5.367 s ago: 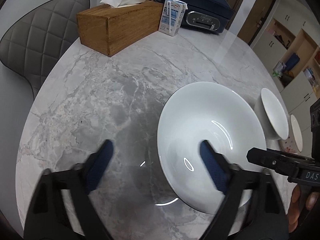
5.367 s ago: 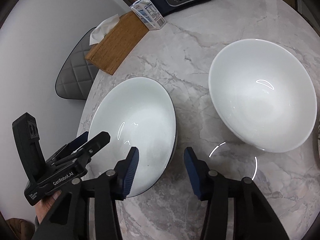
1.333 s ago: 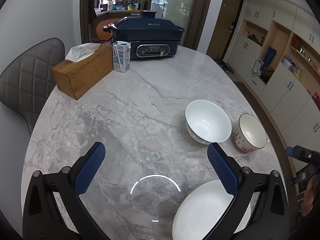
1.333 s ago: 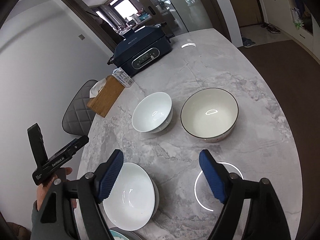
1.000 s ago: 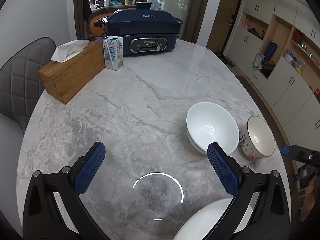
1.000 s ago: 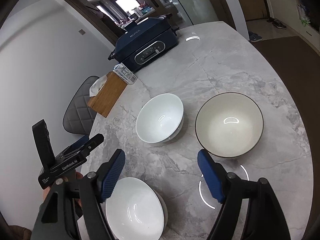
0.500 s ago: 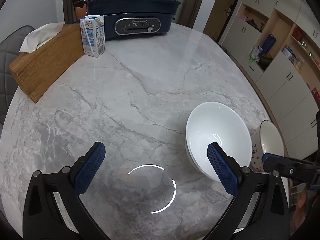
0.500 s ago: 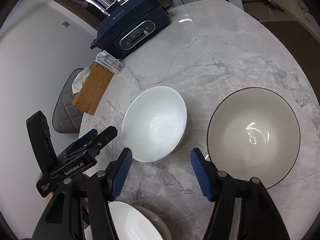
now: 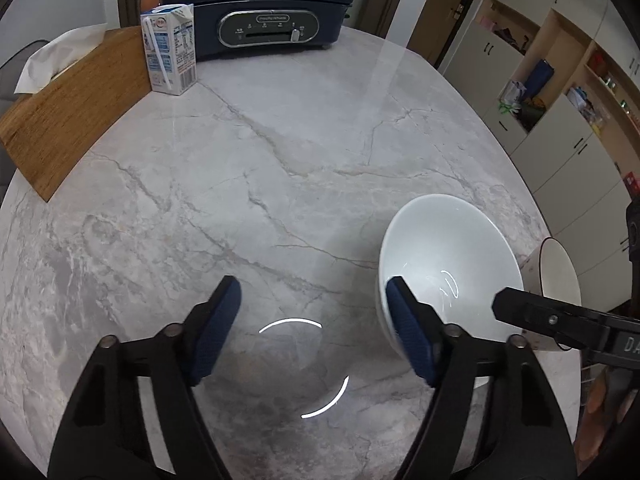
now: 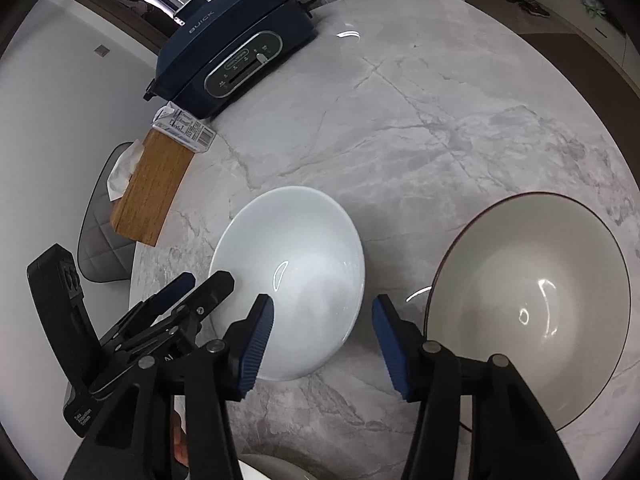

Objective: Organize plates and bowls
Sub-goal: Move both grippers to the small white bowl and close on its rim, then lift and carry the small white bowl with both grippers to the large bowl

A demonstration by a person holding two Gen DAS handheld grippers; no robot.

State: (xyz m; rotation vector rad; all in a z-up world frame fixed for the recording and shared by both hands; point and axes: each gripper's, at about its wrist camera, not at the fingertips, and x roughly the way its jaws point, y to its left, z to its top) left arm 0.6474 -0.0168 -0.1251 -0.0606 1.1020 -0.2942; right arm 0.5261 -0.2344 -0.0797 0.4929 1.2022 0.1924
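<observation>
The marble table (image 9: 280, 152) fills both views, its curved edge running along the right of the left wrist view and its far end bearing the largest thing on it, a dark blue electric cooker (image 9: 260, 12). Next to the cooker, toward the table's left edge, lies a wooden tissue box (image 9: 76, 108) with a white tissue sticking out, and a small milk carton (image 9: 170, 48) stands upright against the box's near corner, just in front of the cooker. A grey quilted chair (image 10: 100, 236) sits beyond the left edge.

Toward the table's right edge stands a cream bowl with a dark rim (image 10: 532, 308), upright and empty. Just beside it, closer to the middle of the table, is a smaller white bowl (image 10: 292, 276), also upright and empty; the two are near but apart. At the very bottom of the right wrist view the rim of another white dish (image 10: 264, 468) shows at the near edge, mostly hidden.

The right gripper (image 10: 320, 340) points down at the near rim of the white bowl, one finger over the bowl's inside and the other outside it over bare marble. Its jaws have just been closing, yet they stand apart and the pads press on nothing.

The left gripper (image 9: 312, 328) hangs over bare marble to the left of the white bowl, its right finger (image 9: 408, 328) in front of the bowl's left wall. Its jaws have just been closing too, and they are apart, with only table between them.
</observation>
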